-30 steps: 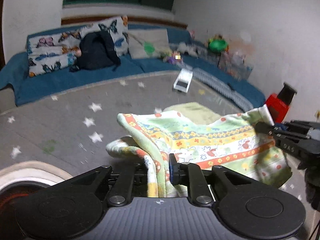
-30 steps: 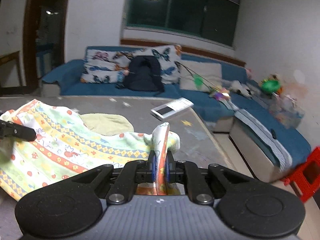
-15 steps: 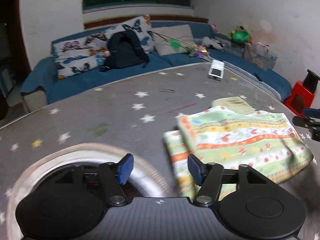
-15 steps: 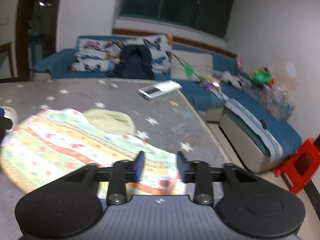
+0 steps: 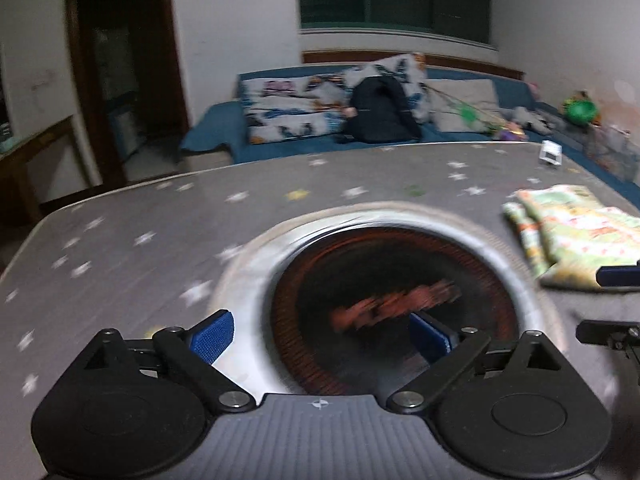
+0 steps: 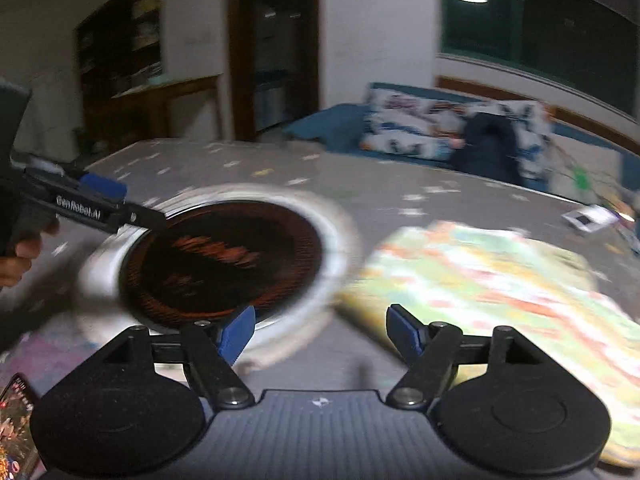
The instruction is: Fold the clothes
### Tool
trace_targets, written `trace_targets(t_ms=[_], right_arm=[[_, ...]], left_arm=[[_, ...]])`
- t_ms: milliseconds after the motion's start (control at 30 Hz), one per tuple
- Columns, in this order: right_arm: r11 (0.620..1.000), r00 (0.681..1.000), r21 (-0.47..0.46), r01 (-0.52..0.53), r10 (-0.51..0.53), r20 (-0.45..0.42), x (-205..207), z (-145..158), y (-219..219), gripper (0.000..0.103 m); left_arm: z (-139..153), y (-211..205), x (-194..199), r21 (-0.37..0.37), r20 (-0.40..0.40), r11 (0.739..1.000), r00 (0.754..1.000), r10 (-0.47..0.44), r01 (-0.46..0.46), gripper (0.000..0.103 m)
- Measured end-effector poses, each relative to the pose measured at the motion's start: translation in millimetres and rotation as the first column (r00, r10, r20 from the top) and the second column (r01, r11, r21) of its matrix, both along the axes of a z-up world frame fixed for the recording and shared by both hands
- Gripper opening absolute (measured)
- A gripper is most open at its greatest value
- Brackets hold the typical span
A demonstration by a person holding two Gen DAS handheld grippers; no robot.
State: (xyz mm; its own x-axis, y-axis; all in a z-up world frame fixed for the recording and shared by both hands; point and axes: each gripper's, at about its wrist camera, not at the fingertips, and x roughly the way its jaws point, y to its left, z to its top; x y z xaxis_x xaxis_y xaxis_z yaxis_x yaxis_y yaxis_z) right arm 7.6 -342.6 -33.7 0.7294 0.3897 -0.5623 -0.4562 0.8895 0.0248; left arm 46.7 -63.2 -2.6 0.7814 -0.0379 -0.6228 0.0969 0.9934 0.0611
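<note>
Since a second ago the cloth (image 5: 576, 240) has been released and left folded on the table (image 5: 160, 224). The left gripper (image 5: 320, 334) is spread wide, empty, above a round heater (image 5: 396, 304). The right gripper (image 6: 318, 334), likewise wide and empty, is seen beside the cloth (image 6: 492, 292); a phone (image 6: 18, 428) is shown only here.
</note>
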Motion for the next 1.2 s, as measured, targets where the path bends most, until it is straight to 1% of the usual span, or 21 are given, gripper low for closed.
trace_targets(t_ms=[67,167,267,367,567,667,733,800,867,1033,1200], right_arm=[[0.999,0.999,-0.001,-0.040,0.040,-0.011,2,-7,24,0.074],[0.997,0.997,0.003,-0.071,0.071,-0.013,6,-16,49,0.075],[0.996,0.996,-0.014,-0.085,0.085,-0.011,11,-21,65,0.077],[0.995,0.995,-0.013,-0.101,0.101,-0.020,15,-26,74,0.080],[0.994,0.993,-0.019,-0.110,0.109,-0.048,22,-38,82,0.084],[0.993,0.992,-0.022,-0.114,0.113,-0.048,21,-38,81,0.092],[0.992,0.991,-0.031,-0.125,0.123,-0.055,23,-40,83,0.095],[0.990,0.989,-0.035,-0.137,0.134,-0.060,23,-41,84,0.097],[0.989,0.988,-0.035,-0.143,0.141,-0.066,22,-42,84,0.103],[0.988,0.986,-0.047,-0.149,0.145,-0.078,23,-43,87,0.103],[0.987,0.985,-0.046,-0.154,0.150,-0.080,23,-43,86,0.103]], left_arm=[[-6,19,-10,0.009,0.006,0.999,0.999,0.043,-0.043,0.100],[-16,42,-18,0.021,0.003,0.995,0.995,0.099,-0.099,0.100],[-25,58,-24,0.022,0.001,0.989,0.989,0.146,-0.146,0.101],[-30,67,-28,0.017,0.010,0.986,0.986,0.165,-0.166,0.102],[-36,69,-31,0.019,0.039,0.987,0.987,0.156,-0.157,0.103],[-40,70,-30,0.014,0.042,0.988,0.987,0.156,-0.156,0.103],[-43,70,-29,0.010,0.036,0.988,0.987,0.154,-0.154,0.103],[-46,70,-28,0.012,0.028,0.988,0.988,0.152,-0.153,0.103],[-46,71,-27,0.001,0.025,0.989,0.989,0.149,-0.149,0.103],[-49,74,-26,-0.020,-0.005,0.988,0.988,0.154,-0.154,0.103],[-49,76,-26,-0.032,-0.010,0.987,0.988,0.155,-0.155,0.103]])
